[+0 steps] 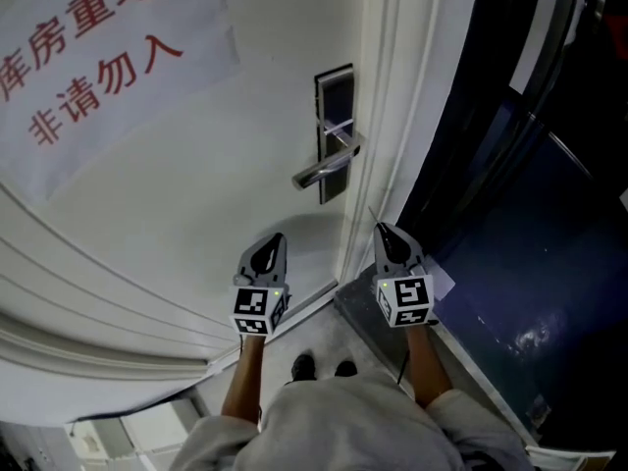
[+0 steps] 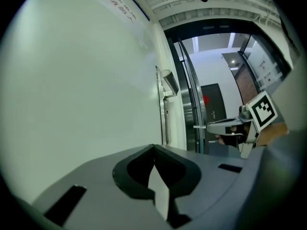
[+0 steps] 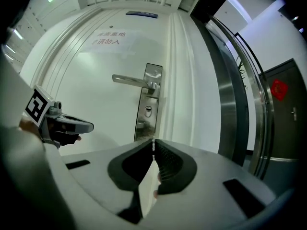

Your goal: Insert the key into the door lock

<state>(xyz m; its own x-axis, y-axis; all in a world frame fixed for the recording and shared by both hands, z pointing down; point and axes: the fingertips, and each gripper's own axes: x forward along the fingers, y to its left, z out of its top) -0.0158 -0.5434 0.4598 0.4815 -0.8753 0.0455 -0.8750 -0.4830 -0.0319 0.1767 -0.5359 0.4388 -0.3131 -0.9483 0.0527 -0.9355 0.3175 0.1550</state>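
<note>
R gripper (image 3: 153, 152) pinches key (image 3: 153, 141), tip well short of keyhole (image 3: 148, 111) at frame centre. L gripper (image 2: 154, 150) closed, empty. Insertion not yet begun.

Head view steeply down, claw views level, all sharing door lock (image 1: 335, 130)

key (image 3: 153, 145): thin sliver, too small to id | sign (image 1: 98, 67): cropped L edge
</note>
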